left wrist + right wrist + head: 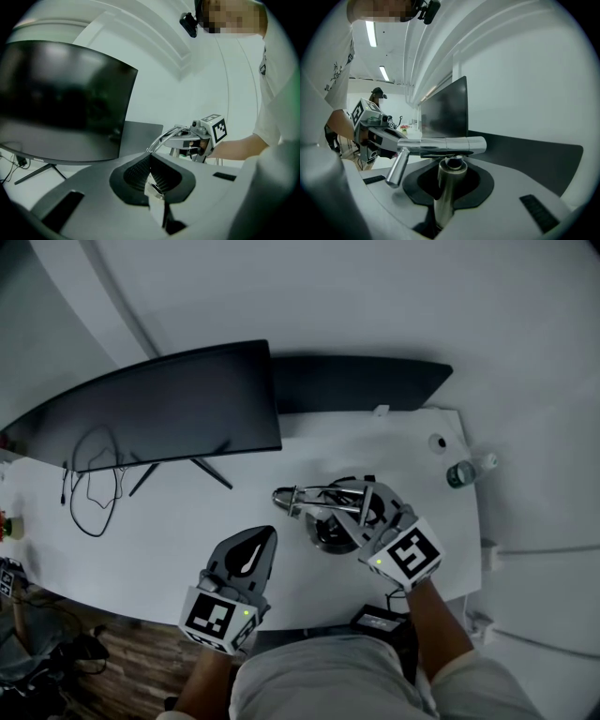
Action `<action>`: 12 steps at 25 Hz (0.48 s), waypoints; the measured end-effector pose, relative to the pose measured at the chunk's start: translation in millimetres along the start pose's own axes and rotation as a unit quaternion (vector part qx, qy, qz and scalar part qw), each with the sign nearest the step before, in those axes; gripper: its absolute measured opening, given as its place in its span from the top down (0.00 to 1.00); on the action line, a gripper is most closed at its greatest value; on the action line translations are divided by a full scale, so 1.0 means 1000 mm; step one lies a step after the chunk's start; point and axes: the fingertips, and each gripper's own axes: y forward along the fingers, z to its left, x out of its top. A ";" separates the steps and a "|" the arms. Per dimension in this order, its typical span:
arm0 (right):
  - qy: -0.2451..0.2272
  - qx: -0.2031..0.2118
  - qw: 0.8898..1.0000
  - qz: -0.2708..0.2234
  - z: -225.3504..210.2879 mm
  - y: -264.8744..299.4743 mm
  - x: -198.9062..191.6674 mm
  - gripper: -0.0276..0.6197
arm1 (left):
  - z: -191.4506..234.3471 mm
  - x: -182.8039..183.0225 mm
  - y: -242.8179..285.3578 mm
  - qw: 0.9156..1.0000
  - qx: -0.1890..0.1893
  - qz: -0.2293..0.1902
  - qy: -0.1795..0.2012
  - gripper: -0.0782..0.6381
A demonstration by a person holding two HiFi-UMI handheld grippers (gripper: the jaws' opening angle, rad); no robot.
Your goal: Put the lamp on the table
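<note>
Right gripper [364,510] clamps the desk lamp [314,496] by its stem near the table [169,549] front edge; left gripper [251,549] clenched, empty; open tabletop leftward.

Head view looks down; 3 views share lamp [317,496].

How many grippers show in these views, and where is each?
2. The left gripper, shut and empty, is near the table's front edge. The right gripper is to its right, shut on the lamp.
</note>
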 end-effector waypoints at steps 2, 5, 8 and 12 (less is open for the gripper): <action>-0.002 0.002 1.000 0.002 0.000 0.005 -0.004 0.87 | 0.000 -0.002 0.000 1.000 0.000 0.000 -0.003 0.89; -0.008 0.005 1.000 0.006 0.002 0.013 -0.010 0.87 | 0.002 -0.007 0.000 1.000 -0.001 0.003 -0.007 0.89; -0.006 0.006 1.000 0.011 0.003 0.021 -0.015 0.87 | 0.005 -0.012 -0.002 1.000 -0.001 0.006 -0.013 0.89; -0.005 0.007 1.000 0.012 0.003 0.029 -0.019 0.87 | 0.007 -0.019 -0.004 1.000 -0.004 0.014 -0.016 0.89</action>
